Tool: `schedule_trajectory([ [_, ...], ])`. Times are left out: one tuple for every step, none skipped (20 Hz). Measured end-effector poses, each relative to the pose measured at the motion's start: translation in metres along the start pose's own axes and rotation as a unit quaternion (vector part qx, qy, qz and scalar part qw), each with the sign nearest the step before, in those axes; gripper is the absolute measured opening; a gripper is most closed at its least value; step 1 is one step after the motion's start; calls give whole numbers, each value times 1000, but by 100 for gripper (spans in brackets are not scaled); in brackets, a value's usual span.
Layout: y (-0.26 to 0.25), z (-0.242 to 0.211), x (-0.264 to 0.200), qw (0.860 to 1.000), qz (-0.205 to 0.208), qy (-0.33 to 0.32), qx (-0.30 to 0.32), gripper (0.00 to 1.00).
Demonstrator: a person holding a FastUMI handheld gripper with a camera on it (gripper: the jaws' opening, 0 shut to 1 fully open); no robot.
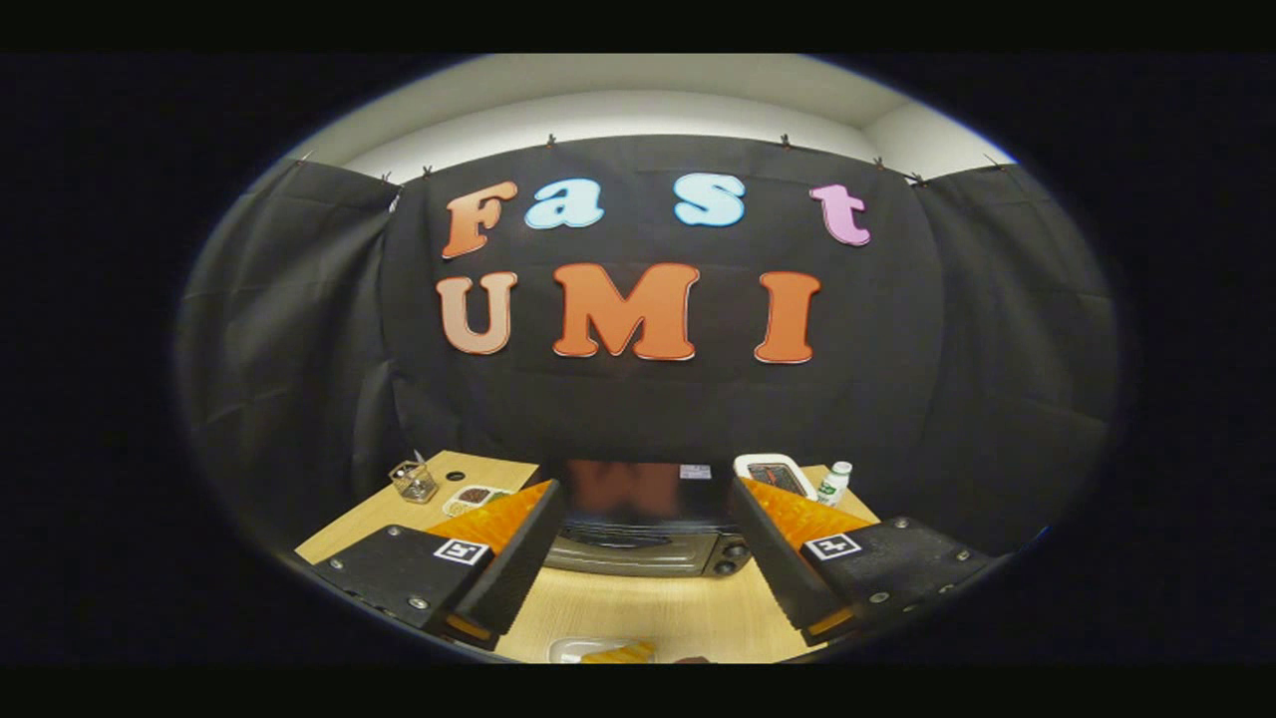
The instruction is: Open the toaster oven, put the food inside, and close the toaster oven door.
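Note:
A dark toaster oven [643, 534] stands on the wooden table [648, 608], straight ahead between my two fingers. I look down on its glossy top; its door with a handle and its knobs [736, 558] face me, and the door looks shut. My gripper [643, 558] hovers open above the table, nothing between its fingers. Near the table's front edge, below the fingers, lies a pale plate [583, 650] with a piece of yellow-orange food [620, 654], partly cut off.
Behind the oven to the left are a small glass jar [413, 481] and a little dish [477, 497]. To the right at the back lie a white tray-like device [776, 473] and a small white bottle [835, 483]. Black cloth walls surround the table.

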State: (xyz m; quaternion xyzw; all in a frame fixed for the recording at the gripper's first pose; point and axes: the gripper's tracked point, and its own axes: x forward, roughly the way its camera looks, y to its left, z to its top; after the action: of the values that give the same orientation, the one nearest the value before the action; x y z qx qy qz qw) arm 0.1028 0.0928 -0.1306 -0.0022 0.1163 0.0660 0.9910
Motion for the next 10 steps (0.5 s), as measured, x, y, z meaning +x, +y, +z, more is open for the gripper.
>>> schedule_trajectory([
  [3, -7, 10, 1000, 2, 7, 0, 99],
  [7, -16, 19, 1000, 4, 13, 1, 99],
  [11, -24, 29, 1000, 5, 20, 4, 99],
  [16, -34, 41, 1000, 9, 28, 2, 99],
  [20, -46, 52, 999, 11, 40, -2, 99],
  [23, -55, 63, 999, 12, 49, -6, 99],
  [26, -63, 73, 998, 16, 53, -9, 99],
  [30, -72, 85, 998, 18, 58, -10, 99],
  [33, -81, 97, 998, 20, 66, -9, 99],
  [34, -91, 107, 997, 20, 75, -10, 99],
])
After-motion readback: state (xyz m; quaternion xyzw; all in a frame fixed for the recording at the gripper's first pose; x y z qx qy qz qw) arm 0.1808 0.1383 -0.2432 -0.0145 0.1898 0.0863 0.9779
